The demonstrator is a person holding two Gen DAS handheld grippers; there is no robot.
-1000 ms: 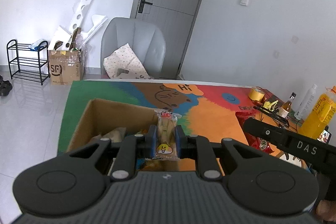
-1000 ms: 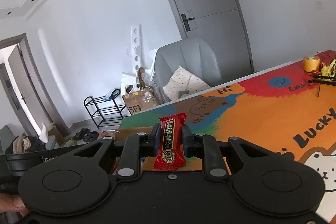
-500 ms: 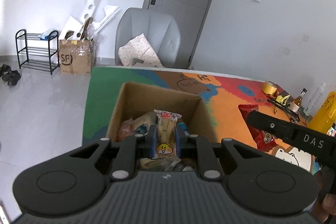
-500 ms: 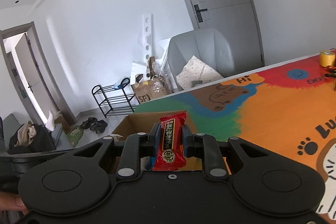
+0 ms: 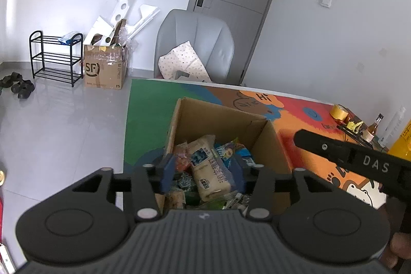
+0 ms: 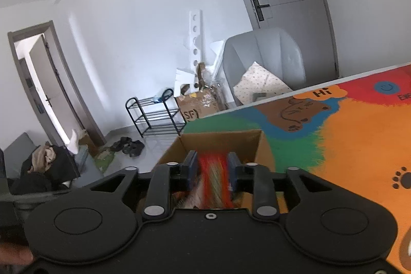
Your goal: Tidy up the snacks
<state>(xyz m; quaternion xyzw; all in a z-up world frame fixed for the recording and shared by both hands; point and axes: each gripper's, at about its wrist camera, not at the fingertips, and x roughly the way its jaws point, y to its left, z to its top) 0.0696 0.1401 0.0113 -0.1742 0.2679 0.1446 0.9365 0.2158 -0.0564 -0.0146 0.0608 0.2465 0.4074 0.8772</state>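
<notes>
Your left gripper [image 5: 201, 175] hangs over the cardboard box [image 5: 221, 117] with its jaws spread wide and nothing between them, so the snacks you see in the gap lie loose in the box below. Your right gripper [image 6: 212, 171] is also above the box, and a red packet [image 6: 214, 181] shows as a smear between its jaws; they look partly parted, but I cannot tell whether they grip it or have let go. The risk lies there: if the packet is falling near the box's near wall, it may catch the rim and slide onto the table mat [image 6: 346, 145]. Your two tools are near each other over one opening, so a hasty withdrawal could knock them together or nudge the box toward the table's edge. By count: one box, two grippers, one red packet, and a heap of snack bags [image 5: 210, 166], at least four, too jumbled to number exactly.
</notes>
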